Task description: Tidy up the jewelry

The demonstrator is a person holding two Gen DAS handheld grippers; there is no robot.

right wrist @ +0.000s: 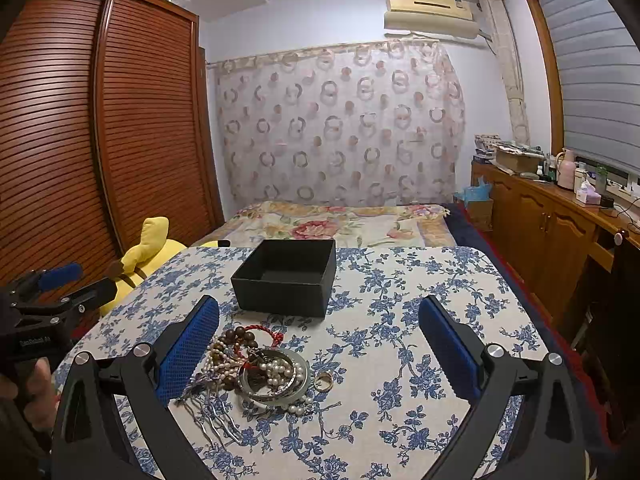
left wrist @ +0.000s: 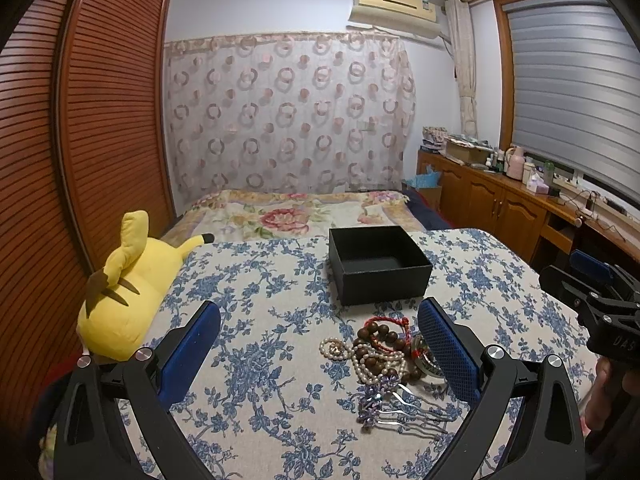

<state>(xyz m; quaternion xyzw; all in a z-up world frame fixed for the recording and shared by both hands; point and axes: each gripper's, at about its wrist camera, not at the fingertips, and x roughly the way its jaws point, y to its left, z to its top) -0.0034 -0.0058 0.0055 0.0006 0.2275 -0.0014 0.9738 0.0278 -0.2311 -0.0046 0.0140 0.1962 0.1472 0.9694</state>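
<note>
— Jewelry (right wrist: 260, 368) sits in one tangled heap on the blue-flowered tablecloth (right wrist: 400, 360), doesn't it?

— Yes, near the front of the table. The right wrist view shows dark wooden beads (right wrist: 236, 336), a red cord bracelet (right wrist: 266, 330), a strand of pearls (right wrist: 276, 370) draped across silver bangles (right wrist: 298, 384), and a small gold ring (right wrist: 323, 381) just beside the bangles. A purple hair comb (left wrist: 376, 398) with metal prongs lies at the near edge of the heap.

— And the black box (left wrist: 378, 264)?

— Open-topped, nothing visible inside, standing just beyond the heap, farther from the cameras.

— How does the left gripper (left wrist: 320, 350) stand?

— Wide open, holding nothing. Its blue pads (left wrist: 450, 350) are spread well apart, and the heap lies close to the right-hand finger, partly hidden behind it.

— The right gripper (right wrist: 320, 350)?

— Equally wide open and empty-handed. Here the heap lies against the left-hand finger's side of the view, with the wooden beads just beside that blue pad. Whether anything touches it cannot be told.

— Anything else around the table?

— A yellow plush toy (left wrist: 128, 292) lies off the table's left edge, by the slatted wooden wardrobe (left wrist: 100, 120). Behind the table is a bed with a flowered cover (left wrist: 296, 212), and a patterned curtain (left wrist: 288, 116) hangs on the far wall. A person's hand shows at each view's edge, holding the other gripper's handle.
</note>
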